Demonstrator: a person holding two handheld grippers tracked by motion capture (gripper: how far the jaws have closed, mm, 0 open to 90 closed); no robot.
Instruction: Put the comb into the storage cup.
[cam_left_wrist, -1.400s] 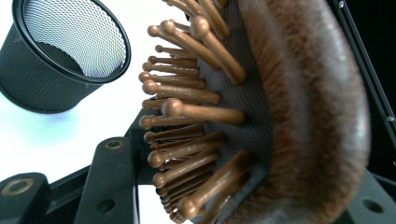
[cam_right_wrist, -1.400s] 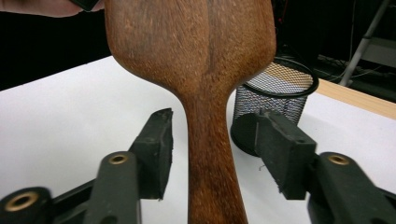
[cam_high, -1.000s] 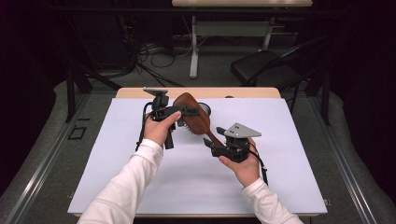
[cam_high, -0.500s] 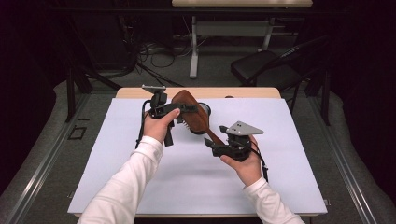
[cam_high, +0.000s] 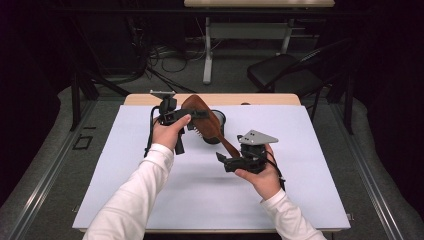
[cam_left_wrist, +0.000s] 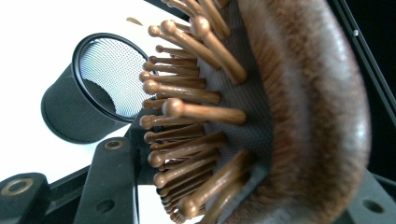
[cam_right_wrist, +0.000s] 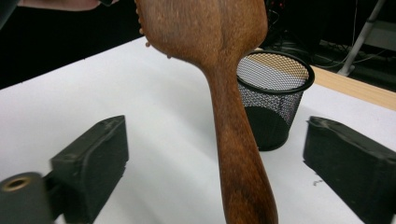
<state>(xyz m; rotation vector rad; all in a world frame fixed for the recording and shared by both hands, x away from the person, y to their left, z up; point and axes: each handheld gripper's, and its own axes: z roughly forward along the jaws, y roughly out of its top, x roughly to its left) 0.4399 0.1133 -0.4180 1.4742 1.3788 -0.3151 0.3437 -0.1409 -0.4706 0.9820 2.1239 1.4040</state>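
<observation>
The left claw (cam_high: 192, 116) is clamped on the head of a wooden hairbrush (cam_high: 205, 122), one jaw on the bristle side and one on the rounded back, and holds it in the air with the bristles (cam_left_wrist: 187, 112) facing down toward the tabletop (cam_high: 310, 150). The brush slopes from there down toward the person, its handle (cam_right_wrist: 238, 154) running between the jaws of the right claw (cam_high: 226, 161). Those jaws have just been opening and now stand spread well apart on either side of the handle, without pressing on it. A black mesh cup (cam_high: 218, 121) stands upright on the tabletop just behind and under the brush head; in the right gripper view it (cam_right_wrist: 273, 100) sits past the handle, slightly to one side. Beyond the cup, at the far edge of the tabletop, a strip of bare wood shows past the white surface. Both sleeves are white.
</observation>
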